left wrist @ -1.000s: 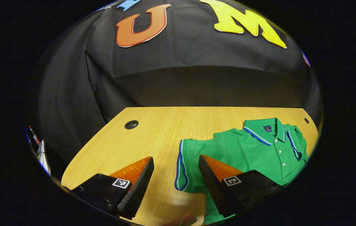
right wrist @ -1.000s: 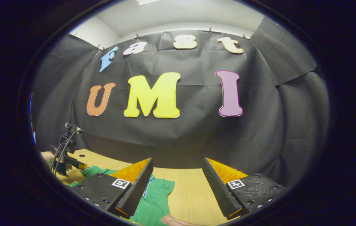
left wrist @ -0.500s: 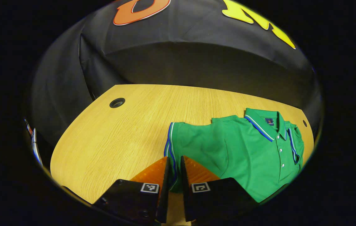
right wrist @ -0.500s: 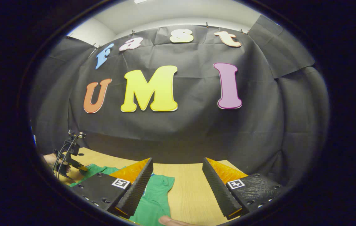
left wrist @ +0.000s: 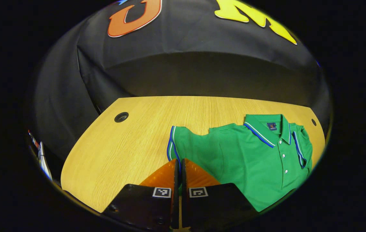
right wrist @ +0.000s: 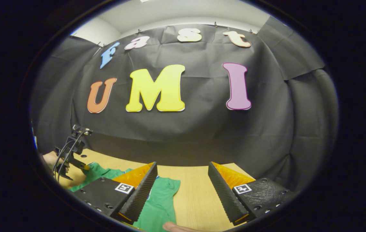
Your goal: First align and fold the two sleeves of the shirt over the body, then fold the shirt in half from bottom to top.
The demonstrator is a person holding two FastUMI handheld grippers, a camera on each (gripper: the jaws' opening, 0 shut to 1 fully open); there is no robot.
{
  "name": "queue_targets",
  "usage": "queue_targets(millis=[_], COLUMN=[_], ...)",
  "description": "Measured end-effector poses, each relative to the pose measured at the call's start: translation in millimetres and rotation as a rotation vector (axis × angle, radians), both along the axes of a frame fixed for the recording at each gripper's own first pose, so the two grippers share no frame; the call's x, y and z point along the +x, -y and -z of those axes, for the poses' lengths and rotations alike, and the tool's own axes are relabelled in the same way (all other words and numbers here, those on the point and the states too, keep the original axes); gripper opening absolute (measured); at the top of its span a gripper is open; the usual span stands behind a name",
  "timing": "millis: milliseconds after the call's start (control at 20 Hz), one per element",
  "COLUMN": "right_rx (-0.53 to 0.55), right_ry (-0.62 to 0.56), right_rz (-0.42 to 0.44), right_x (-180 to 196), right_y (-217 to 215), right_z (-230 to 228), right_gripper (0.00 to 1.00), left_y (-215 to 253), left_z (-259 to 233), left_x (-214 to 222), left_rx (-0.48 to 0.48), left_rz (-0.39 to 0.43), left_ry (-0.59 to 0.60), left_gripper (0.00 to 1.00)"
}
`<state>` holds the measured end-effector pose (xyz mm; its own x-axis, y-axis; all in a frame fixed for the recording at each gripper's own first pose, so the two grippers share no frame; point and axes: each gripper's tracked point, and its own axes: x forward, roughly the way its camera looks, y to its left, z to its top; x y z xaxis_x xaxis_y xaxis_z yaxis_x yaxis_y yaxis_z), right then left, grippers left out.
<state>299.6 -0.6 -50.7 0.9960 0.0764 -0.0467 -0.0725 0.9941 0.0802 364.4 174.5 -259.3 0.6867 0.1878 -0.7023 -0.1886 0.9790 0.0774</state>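
Green polo shirt (left wrist: 253, 161) lies face up on the wooden table (left wrist: 128, 145), collar (left wrist: 266, 129) toward the booth wall, button placket showing. I use the collar as my reference throughout.

Left gripper (left wrist: 179, 170): fingers pressed together on the striped cuff of the sleeve (left wrist: 179, 145) that sticks out to the left of the collar. A thin sliver of green shows between the fingers, so I judge the cuff is pinched, but only by its edge. In the right gripper view I also see this gripper farther off, at the shirt's far side, held in a hand (right wrist: 49, 159).

Right gripper (right wrist: 181, 190): fingers spread wide, nothing between them, hanging over the other sleeve (right wrist: 163, 193) and bare table, on the opposite side of the collar. A fingertip (right wrist: 173, 226) of the holding hand shows at the bottom edge.

Step in hand, as I judge it: first sleeve fold, carried across toward the collar and placket.

Risks from here:
- Shallow bite on the cuff. If the fabric drags while lifting, the hem could slip out and the sleeve drop short of the body.
- Nothing pins the shirt. Pulling the sleeve toward the collar could slide the whole garment, or bunch the shoulder.
- The sleeve on the far side of the collar already looks partly turned in; I cannot tell how flat it lies. Uneven sleeves would skew the later bottom-to-top fold.
- Right gripper is idle and close; lowering it carelessly could rumple its sleeve.
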Motion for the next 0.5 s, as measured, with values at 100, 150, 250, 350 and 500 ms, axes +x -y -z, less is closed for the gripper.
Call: queue_targets(millis=[100, 150, 250, 350, 500], right_rx=[-0.002, -0.004, -0.018, -0.031, -0.025], right_ry=[-0.003, -0.007, -0.015, -0.020, -0.025], right_rz=[0.005, 0.004, 0.000, 0.007, 0.007], right_x=[1, 2, 4, 5, 7], right_y=[0, -1, -4, -3, -5], right_z=[2, 5, 8, 11, 13], right_gripper=[0.96, 0.96, 0.96, 0.96, 0.96], left_y=[16, 26, 44, 60, 88], left_z=[-7, -9, -11, -16, -19], left_x=[3, 5, 7, 7, 8], left_rx=[0.017, 0.022, 0.046, 0.069, 0.036], left_rz=[0.030, 0.047, 0.083, 0.116, 0.140], left_ry=[0.009, 0.012, 0.013, 0.013, 0.031], left_gripper=[0.06, 0.06, 0.06, 0.06, 0.06])
